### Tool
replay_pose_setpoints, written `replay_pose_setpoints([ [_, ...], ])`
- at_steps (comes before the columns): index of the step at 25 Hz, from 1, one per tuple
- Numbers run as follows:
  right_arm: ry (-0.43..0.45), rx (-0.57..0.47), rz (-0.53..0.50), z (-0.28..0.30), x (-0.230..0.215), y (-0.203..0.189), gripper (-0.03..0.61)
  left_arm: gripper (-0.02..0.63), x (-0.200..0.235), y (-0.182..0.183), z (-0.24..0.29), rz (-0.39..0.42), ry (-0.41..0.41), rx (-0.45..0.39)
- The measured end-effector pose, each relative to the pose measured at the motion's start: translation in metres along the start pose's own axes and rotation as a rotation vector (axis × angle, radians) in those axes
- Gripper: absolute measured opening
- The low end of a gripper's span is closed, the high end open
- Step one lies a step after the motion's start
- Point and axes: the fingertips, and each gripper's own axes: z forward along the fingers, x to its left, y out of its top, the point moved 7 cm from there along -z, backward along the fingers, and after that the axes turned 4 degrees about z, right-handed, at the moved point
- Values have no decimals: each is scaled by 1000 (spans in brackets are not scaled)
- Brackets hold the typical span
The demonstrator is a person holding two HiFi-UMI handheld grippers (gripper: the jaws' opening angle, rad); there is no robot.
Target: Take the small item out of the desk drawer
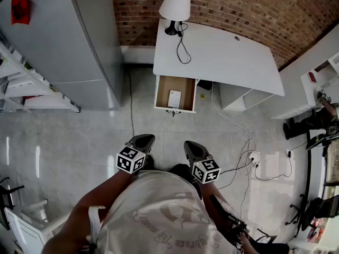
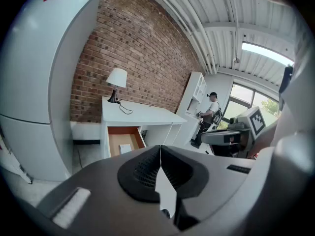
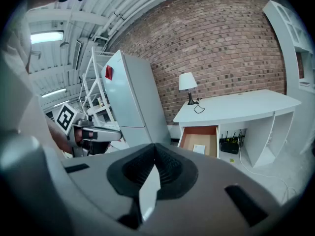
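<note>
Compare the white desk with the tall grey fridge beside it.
The white desk is low and wide; the tall grey fridge towers over it. The desk's wooden drawer is pulled open; the fridge's doors are shut. The desk carries a white lamp; the fridge bears a red patch. Both stand by the brick wall.

Bare floor (image 1: 175, 126) runs to the open drawer (image 1: 185, 88) (fridge (image 1: 79, 36) stands left, power strip (image 1: 255, 156) right).
</note>
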Motion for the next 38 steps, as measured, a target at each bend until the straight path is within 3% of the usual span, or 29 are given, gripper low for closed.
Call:
replay_pose_setpoints([
  [16, -40, -13, 46, 5, 4, -14, 6, 8, 15, -4, 4, 7, -21, 15],
  [38, -38, 30, 3, 37, 15, 17, 6, 8, 56, 6, -3, -56, 27, -23],
])
